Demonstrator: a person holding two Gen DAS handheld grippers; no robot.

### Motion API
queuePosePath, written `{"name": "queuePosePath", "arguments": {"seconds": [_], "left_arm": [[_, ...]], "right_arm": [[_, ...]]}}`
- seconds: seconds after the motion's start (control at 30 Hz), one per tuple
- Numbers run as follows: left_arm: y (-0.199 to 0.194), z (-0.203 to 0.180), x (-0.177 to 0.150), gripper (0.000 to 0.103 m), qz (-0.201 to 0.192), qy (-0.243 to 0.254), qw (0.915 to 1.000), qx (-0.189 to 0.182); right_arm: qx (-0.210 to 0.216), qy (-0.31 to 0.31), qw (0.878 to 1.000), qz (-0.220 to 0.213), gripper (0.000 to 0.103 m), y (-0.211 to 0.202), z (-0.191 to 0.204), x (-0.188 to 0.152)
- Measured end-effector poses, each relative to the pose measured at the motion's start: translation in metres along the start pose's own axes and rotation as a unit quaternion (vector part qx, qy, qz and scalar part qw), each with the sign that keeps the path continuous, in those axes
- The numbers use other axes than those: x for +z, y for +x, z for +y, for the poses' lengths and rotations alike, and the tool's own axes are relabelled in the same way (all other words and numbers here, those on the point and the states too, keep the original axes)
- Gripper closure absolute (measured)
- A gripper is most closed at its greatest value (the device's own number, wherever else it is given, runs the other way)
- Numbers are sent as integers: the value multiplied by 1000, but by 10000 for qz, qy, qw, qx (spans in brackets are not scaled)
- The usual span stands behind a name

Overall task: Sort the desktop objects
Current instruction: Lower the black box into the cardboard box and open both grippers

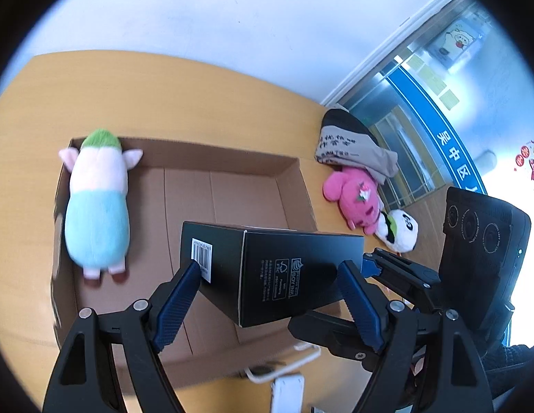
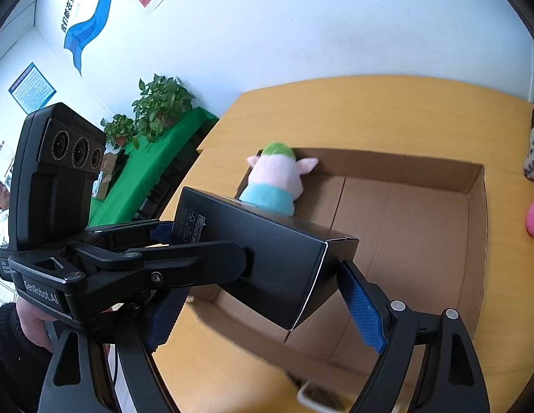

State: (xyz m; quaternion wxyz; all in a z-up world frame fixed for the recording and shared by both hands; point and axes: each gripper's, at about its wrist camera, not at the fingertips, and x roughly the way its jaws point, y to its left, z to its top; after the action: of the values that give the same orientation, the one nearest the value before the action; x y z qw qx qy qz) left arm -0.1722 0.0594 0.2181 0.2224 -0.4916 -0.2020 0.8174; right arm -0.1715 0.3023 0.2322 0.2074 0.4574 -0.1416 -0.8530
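Observation:
A long black carton (image 1: pixel 277 268) hangs tilted over an open cardboard box (image 1: pixel 232 161) on the yellow table (image 1: pixel 163 96). My left gripper (image 1: pixel 270 285) is shut on the carton, with one blue pad at the barcode end and the other on the far side. My right gripper (image 2: pixel 263 309) is shut on the same carton (image 2: pixel 267 258), and its left pad is mostly hidden behind the left gripper's arm. A pink, blue and green plush pig (image 1: pixel 98 203) lies inside the cardboard box (image 2: pixel 473 213) along its left wall and shows again as the pig (image 2: pixel 280 179) in the right wrist view.
On the table right of the cardboard box lie a pink plush (image 1: pixel 356 196), a small panda plush (image 1: pixel 401 230) and a folded printed bag (image 1: pixel 349 141). A white cable and adapter (image 1: pixel 287 378) sit near the box's front edge. Potted plants (image 2: pixel 160 106) stand on a green table beyond.

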Motion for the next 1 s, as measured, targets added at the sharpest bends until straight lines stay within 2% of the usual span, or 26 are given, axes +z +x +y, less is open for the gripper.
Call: {"name": "queuePosePath", "arguments": {"seconds": [0.23,0.63,0.8,0.93,1.0], "left_arm": [[40,28,36,22,66,38,10000,-21],[125,90,87,22,302,30,9995,39],[154,110,81,22,486,-106,9987,94],[162,104,65,22,519,108,9981,301],[162,104,61,22,582,36,9979,295]], "right_arm": [[-52,-16,10000,70,14,39,-34,35],[14,-77,9998,196,14,131,-110,78],[-80,-331,9993,136,16,159,-131,76],[-111,-148,9994,298,18,174,-142,56],[-91,-42,9996,256,18,171,-144,49]]}}
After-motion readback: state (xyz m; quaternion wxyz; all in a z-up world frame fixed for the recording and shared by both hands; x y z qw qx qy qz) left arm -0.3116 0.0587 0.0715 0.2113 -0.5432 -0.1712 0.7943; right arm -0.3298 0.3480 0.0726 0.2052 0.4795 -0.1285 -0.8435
